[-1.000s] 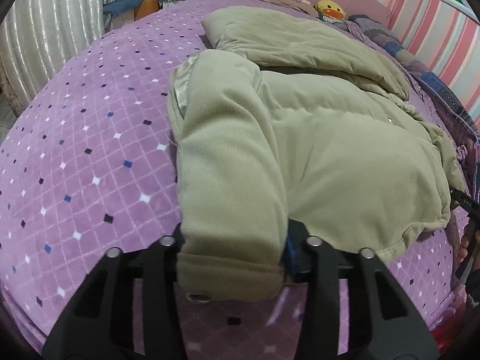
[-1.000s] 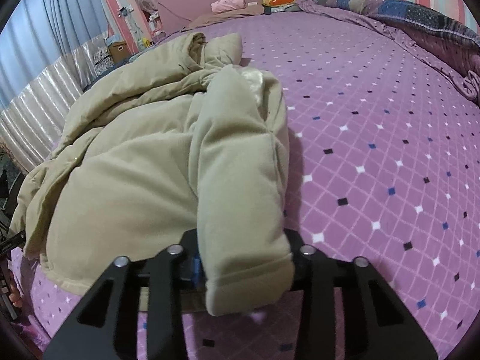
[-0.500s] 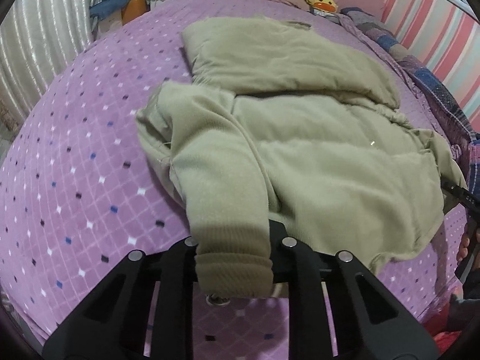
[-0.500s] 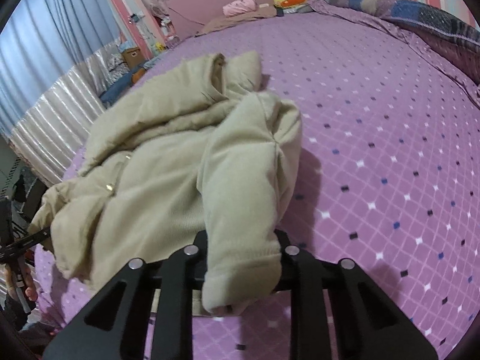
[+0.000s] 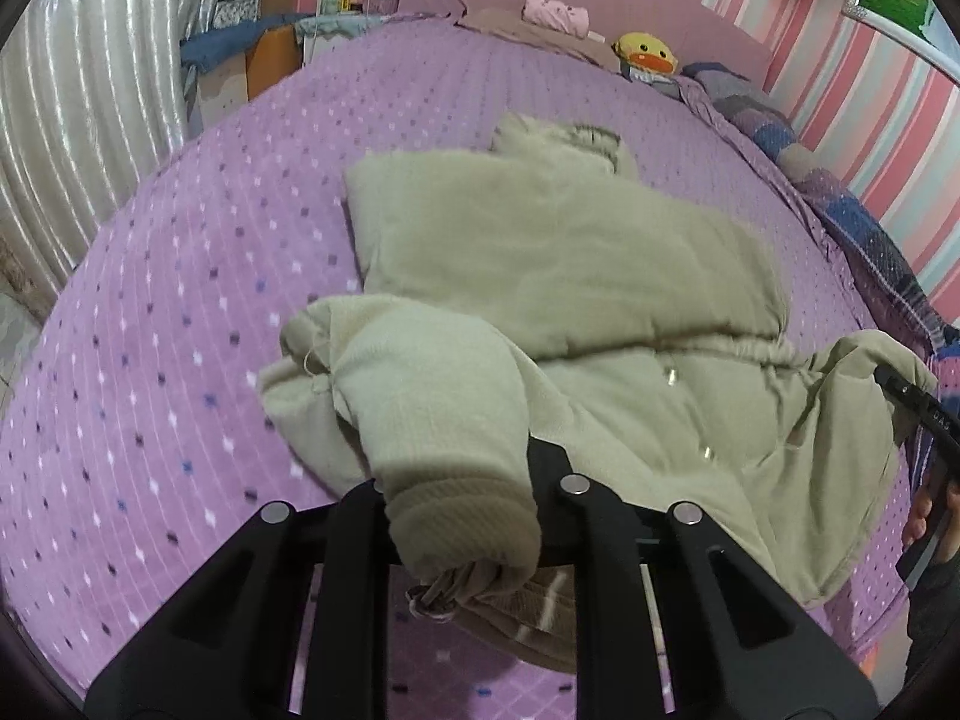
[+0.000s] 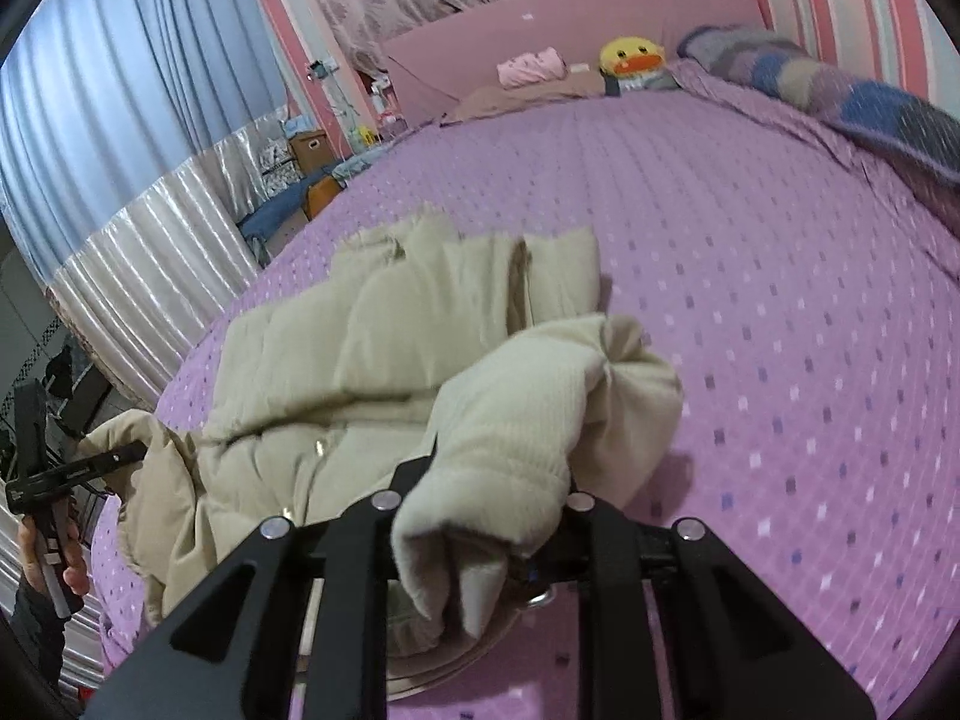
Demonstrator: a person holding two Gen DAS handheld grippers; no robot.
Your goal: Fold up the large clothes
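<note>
A big khaki padded jacket point(image 5: 570, 276) lies spread on the purple bed cover point(image 5: 180, 330). My left gripper point(image 5: 465, 498) is shut on the ribbed cuff point(image 5: 462, 516) of one sleeve, which hangs lifted above the bed. In the right wrist view my right gripper point(image 6: 480, 504) is shut on the other sleeve point(image 6: 528, 414), also raised, with the jacket body point(image 6: 372, 324) behind it. Each view shows the other gripper at the jacket's far side: the right one point(image 5: 912, 402) and the left one point(image 6: 72, 468), with a hand point(image 6: 54, 558) on its grip.
At the pink headboard point(image 6: 540, 30) lie a yellow duck plush point(image 6: 633, 57) and a pink folded cloth point(image 6: 531, 69). A patchwork quilt point(image 5: 840, 210) runs along the striped wall side. Boxes point(image 5: 264, 54) and curtains point(image 6: 120, 90) stand on the bed's other side.
Both grippers closed onto the sleeve cuffs and rose, lifting the sleeves off the bed. The jacket looks smaller and farther below, and its near sides bunch upward.
</note>
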